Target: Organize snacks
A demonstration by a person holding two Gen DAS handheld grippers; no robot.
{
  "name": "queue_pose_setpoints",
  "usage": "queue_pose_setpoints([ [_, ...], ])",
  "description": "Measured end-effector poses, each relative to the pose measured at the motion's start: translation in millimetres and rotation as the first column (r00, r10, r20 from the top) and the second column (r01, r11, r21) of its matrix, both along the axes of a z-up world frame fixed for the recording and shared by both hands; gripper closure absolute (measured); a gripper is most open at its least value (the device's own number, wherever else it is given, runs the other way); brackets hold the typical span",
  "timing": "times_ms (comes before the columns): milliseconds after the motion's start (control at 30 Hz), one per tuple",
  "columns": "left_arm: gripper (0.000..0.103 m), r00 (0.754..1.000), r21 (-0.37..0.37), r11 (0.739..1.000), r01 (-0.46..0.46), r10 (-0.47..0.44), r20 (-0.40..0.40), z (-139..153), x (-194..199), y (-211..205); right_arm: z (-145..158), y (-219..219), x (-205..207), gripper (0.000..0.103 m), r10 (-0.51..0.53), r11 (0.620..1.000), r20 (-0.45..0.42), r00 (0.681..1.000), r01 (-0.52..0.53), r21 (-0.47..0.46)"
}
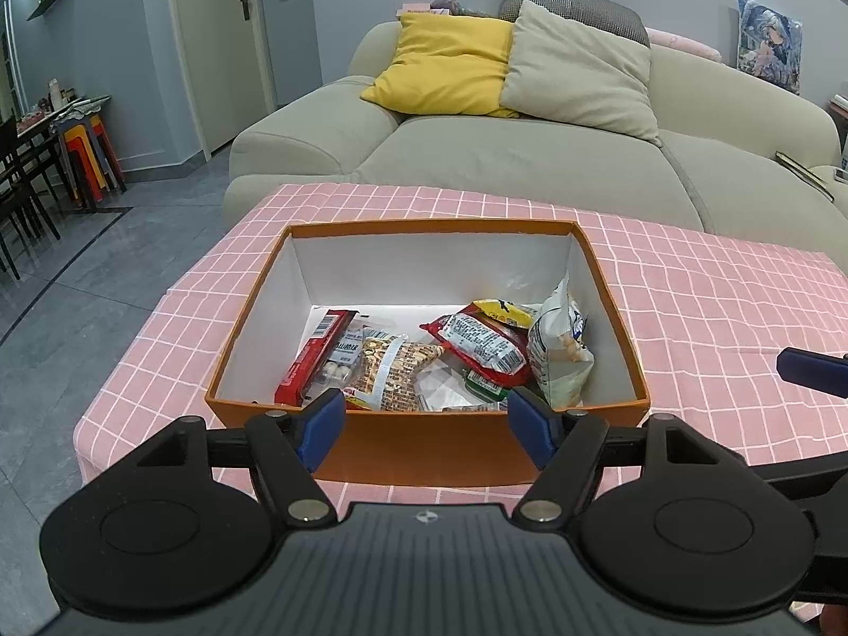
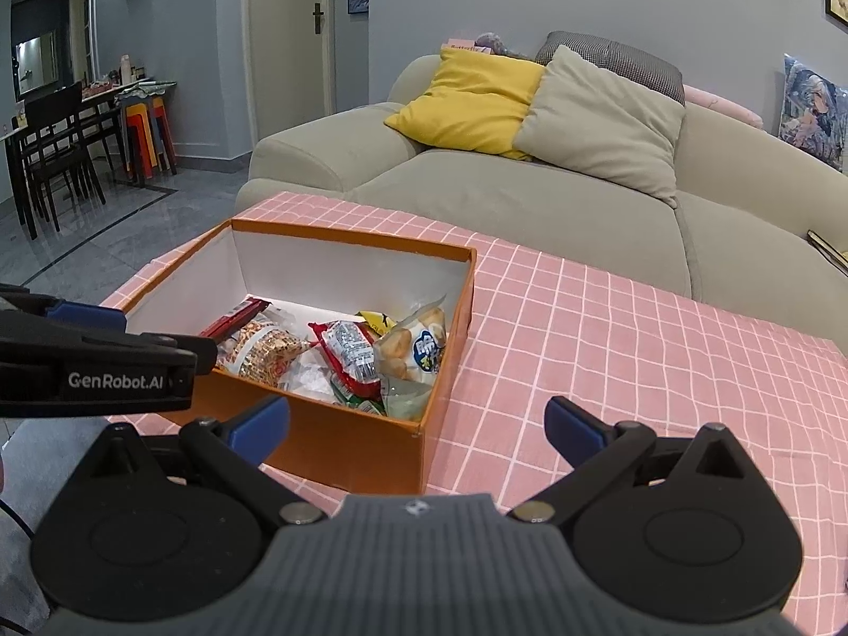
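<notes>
Pink checked cloth [image 1: 689, 318] covers the table ahead of me, with a beige sofa [image 1: 530, 169] behind it carrying a yellow cushion [image 1: 445, 66] and a pale one. My left gripper [image 1: 426, 416] hangs just short of the near wall of the orange box [image 1: 424, 445], its blue pads spread wide with nothing between them. Inside the box, beyond those pads, lie the snacks: a red packet [image 1: 312, 358] against the left side, a peanut bag [image 1: 395, 371] next to it, a red-wrapped pack [image 1: 479, 344] overlapping a yellow one, and a pale puffed bag [image 1: 559, 350] standing tilted at the right wall. My right gripper [image 2: 418, 424] hovers off the box's right near corner, over the cloth, its fingers released and holding nothing. From that side, the left tool shows as a black arm crossing the box's near left edge.
</notes>
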State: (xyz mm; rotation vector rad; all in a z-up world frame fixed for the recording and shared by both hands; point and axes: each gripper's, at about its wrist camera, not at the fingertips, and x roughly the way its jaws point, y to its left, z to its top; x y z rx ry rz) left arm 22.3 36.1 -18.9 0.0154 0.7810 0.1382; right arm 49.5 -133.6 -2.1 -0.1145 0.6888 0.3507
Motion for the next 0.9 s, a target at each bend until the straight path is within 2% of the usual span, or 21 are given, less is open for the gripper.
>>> queue_pose_setpoints([
  [900, 0.021, 1.000, 0.009, 1.000, 0.013, -0.013, 0.005, 1.8, -1.6, -2.2, 0.0, 2.1, -1.9, 0.004, -0.022, 1.000, -0.006, 1.000, 0.022, -0.007],
])
